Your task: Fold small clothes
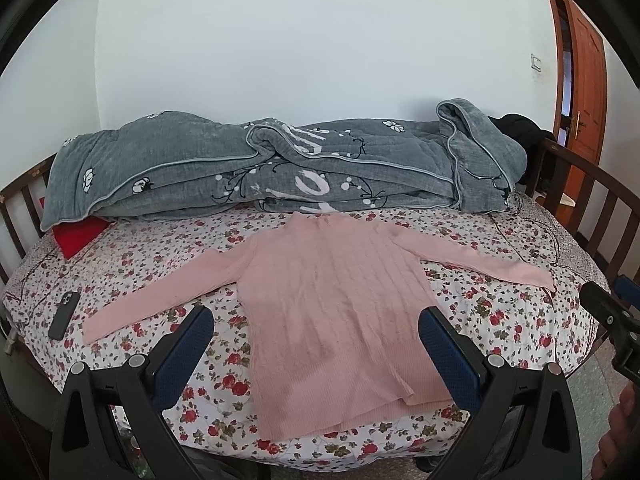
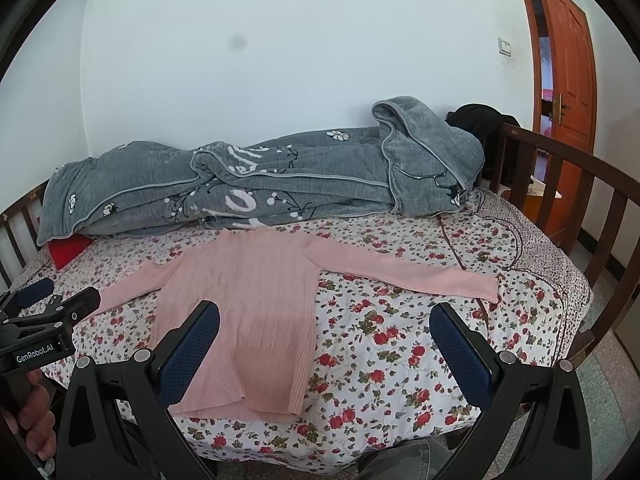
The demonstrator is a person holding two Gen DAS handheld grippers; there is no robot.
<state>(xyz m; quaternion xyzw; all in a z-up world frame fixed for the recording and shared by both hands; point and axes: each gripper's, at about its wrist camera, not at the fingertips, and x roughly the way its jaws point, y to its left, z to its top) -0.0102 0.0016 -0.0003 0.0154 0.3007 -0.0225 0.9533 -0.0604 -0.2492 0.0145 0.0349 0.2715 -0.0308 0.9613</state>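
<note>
A pink ribbed sweater (image 1: 320,300) lies flat on the floral bed sheet (image 1: 160,240), collar toward the far side, both sleeves spread out sideways. My left gripper (image 1: 316,328) hovers open above its lower body, blue pads wide apart, holding nothing. In the right wrist view the same sweater (image 2: 248,304) lies left of centre, its right sleeve (image 2: 420,276) stretched across the sheet (image 2: 400,340). My right gripper (image 2: 324,328) is open and empty above the sweater's right hem. The left gripper (image 2: 60,308) shows at the left edge, held by a hand.
A rumpled grey quilt (image 1: 280,168) lies along the far side of the bed. A dark phone (image 1: 64,314) rests on the sheet at left, a red item (image 1: 78,236) under the quilt's corner. Wooden rails (image 2: 560,184) border the bed; an orange door (image 2: 568,92) stands right.
</note>
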